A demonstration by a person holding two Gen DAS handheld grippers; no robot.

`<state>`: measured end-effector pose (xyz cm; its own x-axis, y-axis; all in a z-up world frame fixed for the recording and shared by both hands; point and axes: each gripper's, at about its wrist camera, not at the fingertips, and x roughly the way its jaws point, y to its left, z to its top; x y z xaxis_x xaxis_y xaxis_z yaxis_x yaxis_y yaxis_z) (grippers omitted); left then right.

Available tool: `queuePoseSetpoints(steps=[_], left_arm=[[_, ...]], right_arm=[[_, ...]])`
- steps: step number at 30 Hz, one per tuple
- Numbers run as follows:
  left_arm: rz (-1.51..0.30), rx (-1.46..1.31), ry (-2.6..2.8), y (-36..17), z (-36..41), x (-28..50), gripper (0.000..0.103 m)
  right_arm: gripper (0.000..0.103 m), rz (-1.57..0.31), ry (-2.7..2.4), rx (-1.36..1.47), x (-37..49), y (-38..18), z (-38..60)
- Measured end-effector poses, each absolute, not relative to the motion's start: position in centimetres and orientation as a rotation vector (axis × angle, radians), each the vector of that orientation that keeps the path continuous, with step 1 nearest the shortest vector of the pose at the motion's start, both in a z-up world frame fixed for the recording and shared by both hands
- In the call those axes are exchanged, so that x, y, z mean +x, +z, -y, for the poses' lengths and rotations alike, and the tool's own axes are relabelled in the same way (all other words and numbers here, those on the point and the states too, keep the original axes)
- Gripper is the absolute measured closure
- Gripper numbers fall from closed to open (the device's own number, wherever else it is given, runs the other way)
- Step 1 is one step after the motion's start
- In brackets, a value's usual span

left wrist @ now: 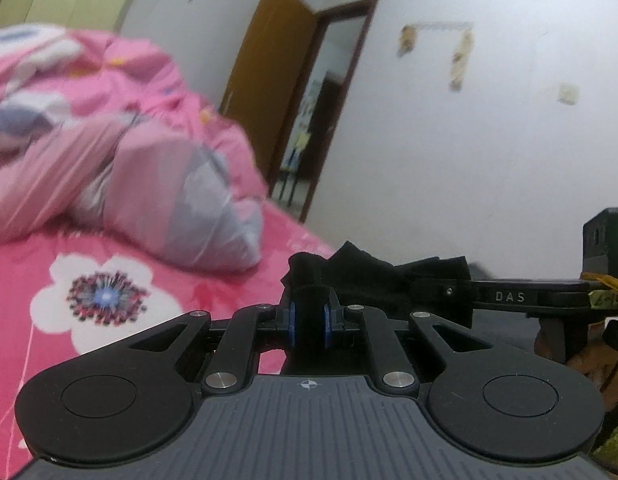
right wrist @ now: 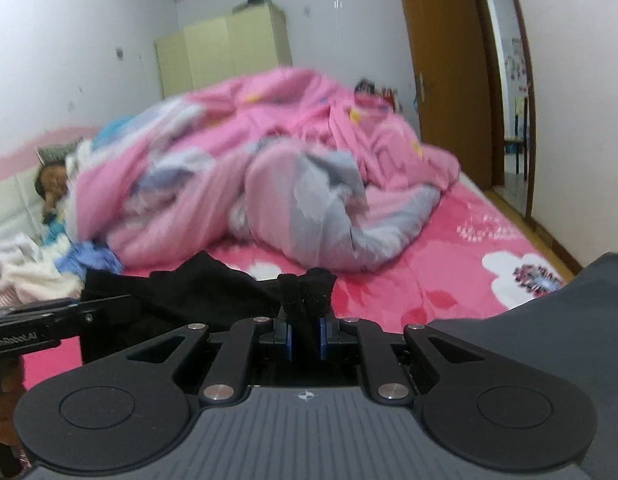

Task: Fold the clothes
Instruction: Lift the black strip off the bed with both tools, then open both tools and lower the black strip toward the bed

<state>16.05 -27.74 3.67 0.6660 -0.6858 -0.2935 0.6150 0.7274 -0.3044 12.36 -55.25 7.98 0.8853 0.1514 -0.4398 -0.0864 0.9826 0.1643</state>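
Black garment, soft dark fabric, bunched and crumpled at two spots w/ a stretch slung between. It hangs just above the pink floral bedsheet, near the pink quilt.

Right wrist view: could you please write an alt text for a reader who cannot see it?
The right claw is shut on a bunched piece of black garment, held above a bed with a pink flowered sheet. Behind it lies a crumpled pink and grey quilt. The left claw enters from the left edge, at the same garment.
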Motion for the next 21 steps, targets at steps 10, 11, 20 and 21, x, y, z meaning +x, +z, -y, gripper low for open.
queuePoseSetpoints(steps=[10, 11, 20, 21], left_arm=[[-0.725, -0.286, -0.607, -3.3, 26.7, 24.6, 0.068], [-0.725, -0.313, -0.592, -3.4, 25.9, 24.7, 0.067], [-0.623, -0.273, -0.681, 0.0, 23.2, 21.5, 0.066], [-0.617, -0.239, -0.718, 0.3, 23.7, 20.9, 0.066]], right_arm=[[0.058, -0.662, -0.004, -0.019, 21.2, -1.1, 53.5], [0.056, -0.66, -0.022, -0.027, 21.5, -1.6, 53.5], [0.049, -0.404, -0.096, 0.014, 16.8, 2.3, 53.6], [0.049, -0.364, -0.084, 0.03, 15.4, 3.3, 53.5]])
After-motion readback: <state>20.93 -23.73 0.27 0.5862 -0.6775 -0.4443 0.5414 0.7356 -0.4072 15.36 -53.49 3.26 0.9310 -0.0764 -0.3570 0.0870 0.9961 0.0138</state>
